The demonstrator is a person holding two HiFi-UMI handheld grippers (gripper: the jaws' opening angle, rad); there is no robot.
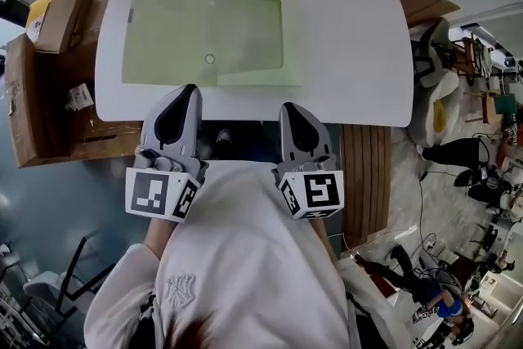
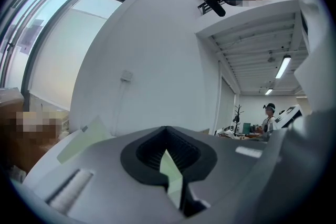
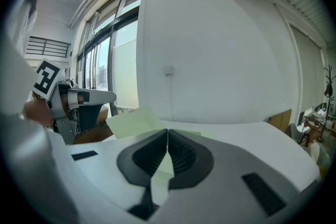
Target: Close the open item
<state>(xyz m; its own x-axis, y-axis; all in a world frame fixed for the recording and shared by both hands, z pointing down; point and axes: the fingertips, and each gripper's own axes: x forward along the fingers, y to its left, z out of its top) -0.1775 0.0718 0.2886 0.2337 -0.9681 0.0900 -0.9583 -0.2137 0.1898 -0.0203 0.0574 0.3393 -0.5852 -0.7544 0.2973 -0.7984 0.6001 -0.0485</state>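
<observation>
A pale green plastic document folder (image 1: 204,33) lies open and flat on the white table (image 1: 351,37), its flap spread out and a small snap button (image 1: 210,59) near its front edge. My left gripper (image 1: 189,89) hovers at the table's near edge just in front of the folder, shut and holding nothing. My right gripper (image 1: 289,107) is beside it to the right, also shut and empty, just short of the table edge. In the left gripper view the shut gripper (image 2: 167,129) points over the folder (image 2: 84,139). The right gripper view shows that shut gripper (image 3: 167,131) facing the folder (image 3: 134,120).
Cardboard boxes (image 1: 49,86) stand left of the table. A slatted wooden panel (image 1: 364,176) lies on the floor at the right, with bags and clutter (image 1: 441,94) beyond. A person (image 2: 269,115) stands far off in the room. A white wall lies behind the table.
</observation>
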